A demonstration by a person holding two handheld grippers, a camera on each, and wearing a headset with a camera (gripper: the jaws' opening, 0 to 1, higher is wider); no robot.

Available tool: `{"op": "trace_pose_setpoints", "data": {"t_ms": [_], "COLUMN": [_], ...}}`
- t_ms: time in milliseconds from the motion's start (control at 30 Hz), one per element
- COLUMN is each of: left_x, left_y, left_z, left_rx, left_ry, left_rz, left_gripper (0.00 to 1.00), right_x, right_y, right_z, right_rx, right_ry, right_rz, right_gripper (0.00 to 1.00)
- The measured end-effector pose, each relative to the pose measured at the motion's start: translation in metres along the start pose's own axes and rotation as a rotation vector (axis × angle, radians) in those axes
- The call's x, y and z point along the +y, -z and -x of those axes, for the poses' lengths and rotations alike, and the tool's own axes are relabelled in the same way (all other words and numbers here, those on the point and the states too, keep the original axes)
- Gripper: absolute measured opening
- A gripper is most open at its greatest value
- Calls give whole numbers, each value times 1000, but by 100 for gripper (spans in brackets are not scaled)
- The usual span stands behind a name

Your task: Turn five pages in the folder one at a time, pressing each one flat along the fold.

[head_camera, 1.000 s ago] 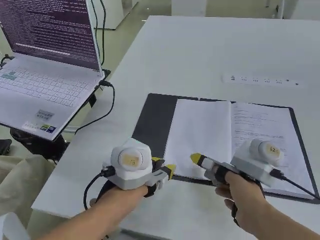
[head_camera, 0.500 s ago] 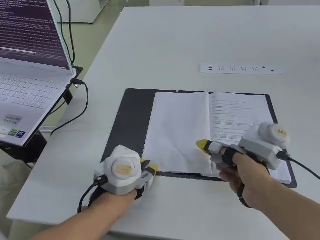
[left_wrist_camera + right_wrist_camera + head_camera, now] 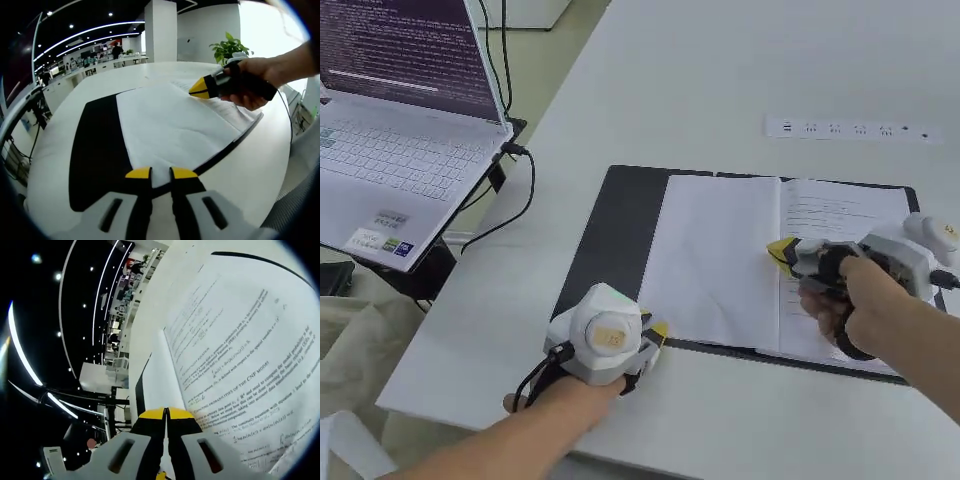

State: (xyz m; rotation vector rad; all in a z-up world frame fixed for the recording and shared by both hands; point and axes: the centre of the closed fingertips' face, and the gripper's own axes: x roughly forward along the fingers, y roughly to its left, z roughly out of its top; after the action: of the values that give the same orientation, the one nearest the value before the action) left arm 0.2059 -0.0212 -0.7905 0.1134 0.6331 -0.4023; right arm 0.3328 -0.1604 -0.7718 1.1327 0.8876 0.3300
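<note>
While the folder [image 3: 620, 240] lay open on the bench [image 3: 720, 80], your right tongs [image 3: 780, 250], clenched and empty, pressed at the fold [image 3: 781, 215] and your left tongs [image 3: 655, 332], slightly parted, sat at its near edge, so one page seemed mid-flattening, with the count unclear.

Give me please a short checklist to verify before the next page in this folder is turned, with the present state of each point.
1. Folder lies open on the table: ok.
2. Right hand-held gripper has its tips at the fold, between the blank page and the printed page: ok.
3. Right jaws closed for pressing: ok.
4. Left hand-held gripper sits at the folder's near edge, jaws slightly apart: ok. Whether it presses the folder down: cannot tell.
5. Blank page lies flat: ok.
6. Laptop stands apart from the folder: ok.
</note>
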Motion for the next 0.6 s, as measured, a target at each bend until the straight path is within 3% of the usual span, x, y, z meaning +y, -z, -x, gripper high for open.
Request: {"op": "trace_pose_setpoints", "data": {"t_ms": [67, 167, 600], "left_x": [0, 0, 1], "left_y": [0, 0, 0], "left_z": [0, 0, 0], "left_rx": [-2, -3, -11], "left_ry": [-3, -7, -8], "left_rz": [1, 3, 7], "left_gripper": [12, 12, 12], "right_x": [0, -5, 0], "right_y": [-6, -10, -35], "right_z": [-4, -9, -33], "right_rx": [-15, -21, -71], "right_ry": [-6, 16, -18], "right_rz": [-56, -64, -177], "right_gripper": [0, 0, 0]}}
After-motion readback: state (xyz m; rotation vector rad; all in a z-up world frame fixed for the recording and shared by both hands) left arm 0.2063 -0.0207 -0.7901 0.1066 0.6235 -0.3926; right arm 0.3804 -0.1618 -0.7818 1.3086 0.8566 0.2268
